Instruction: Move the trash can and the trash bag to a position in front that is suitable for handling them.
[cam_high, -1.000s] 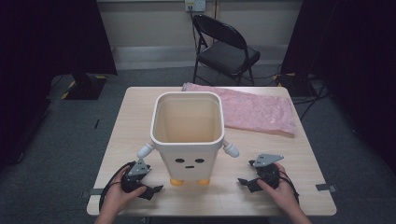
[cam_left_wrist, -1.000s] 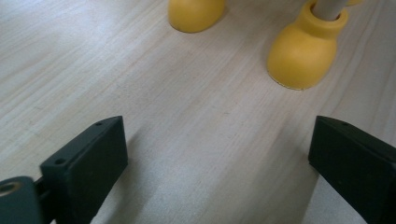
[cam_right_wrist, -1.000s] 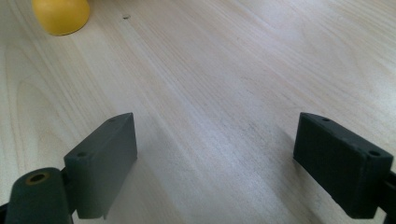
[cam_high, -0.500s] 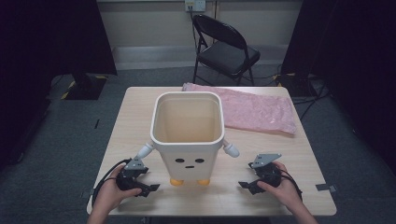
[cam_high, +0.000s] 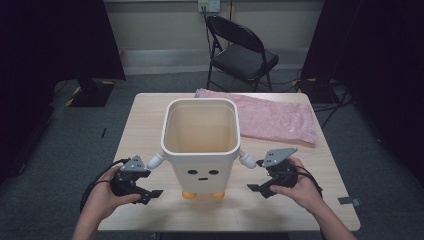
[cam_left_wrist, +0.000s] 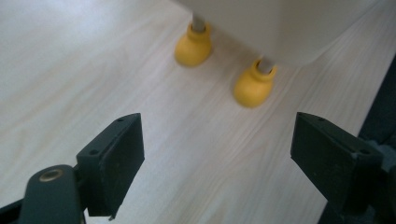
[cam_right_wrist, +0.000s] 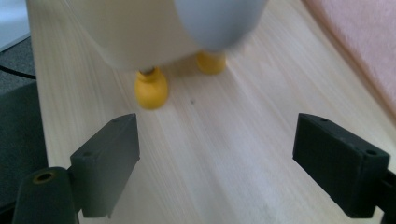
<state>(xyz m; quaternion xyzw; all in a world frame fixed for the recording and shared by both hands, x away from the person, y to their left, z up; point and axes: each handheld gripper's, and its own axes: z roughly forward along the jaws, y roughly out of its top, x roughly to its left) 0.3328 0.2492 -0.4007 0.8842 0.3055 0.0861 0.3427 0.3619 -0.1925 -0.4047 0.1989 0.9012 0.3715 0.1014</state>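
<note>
A cream bin shaped like a character stands upright mid-table, with a small face, stubby white arms and yellow feet. It looks empty inside. My left gripper rests low on the table at the bin's front left, open, with its jaws pointing at the feet. On the bin's front right, my right gripper is open as well. Its view shows a yellow foot and a blurred white arm close above. Neither gripper touches the bin, and both have bare table between their jaws.
A flat pink plastic bag lies on the table's far right, behind the bin. A black folding chair stands beyond the far edge. The wooden table has bare surface in front of the bin, and its front edge is near my hands.
My left gripper has slid slightly left, away from the bin. My right gripper has barely shifted. Both stay open.
</note>
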